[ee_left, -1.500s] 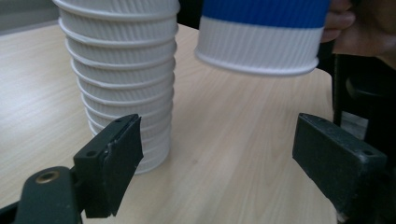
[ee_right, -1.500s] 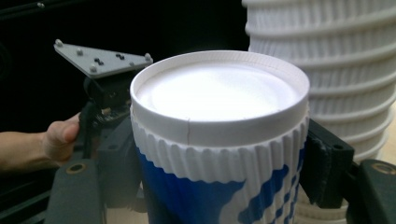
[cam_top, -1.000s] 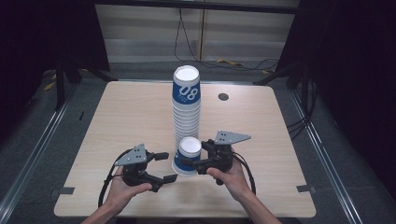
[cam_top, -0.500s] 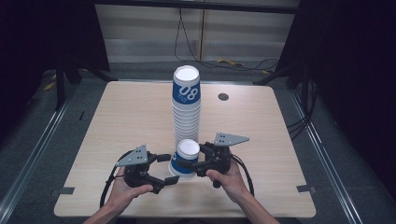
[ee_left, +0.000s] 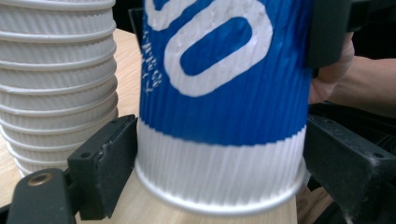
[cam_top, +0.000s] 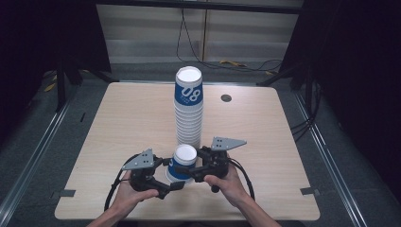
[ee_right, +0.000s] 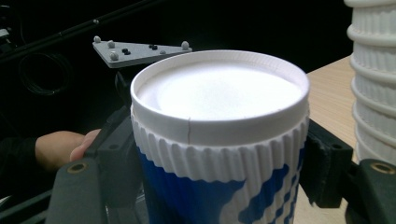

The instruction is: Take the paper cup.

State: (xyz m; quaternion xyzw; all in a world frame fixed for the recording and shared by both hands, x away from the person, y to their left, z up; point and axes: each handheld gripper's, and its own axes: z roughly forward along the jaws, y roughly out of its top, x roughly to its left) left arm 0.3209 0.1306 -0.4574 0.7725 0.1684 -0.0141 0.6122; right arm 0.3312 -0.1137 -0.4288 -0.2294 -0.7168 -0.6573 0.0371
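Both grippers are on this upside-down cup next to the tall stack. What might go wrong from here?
The tall stack stands right behind the cup; a swing of either gripper could topple it. The right gripper clamps near the cup's upturned base and the left gripper near its rim on the table, so an uneven pull may crush or tilt the ribbed paper wall. A second nested cup could lift along; that cannot be told.

- Tall cup stack (cam_top: 188, 111) stands just behind the single cup (cam_top: 182, 162), blocking the way forward.
- Left gripper (cam_top: 166, 173) and right gripper (cam_top: 185, 169) crowd both cup sides.
- Counter (cam_top: 274, 132) left and right of stack is open.
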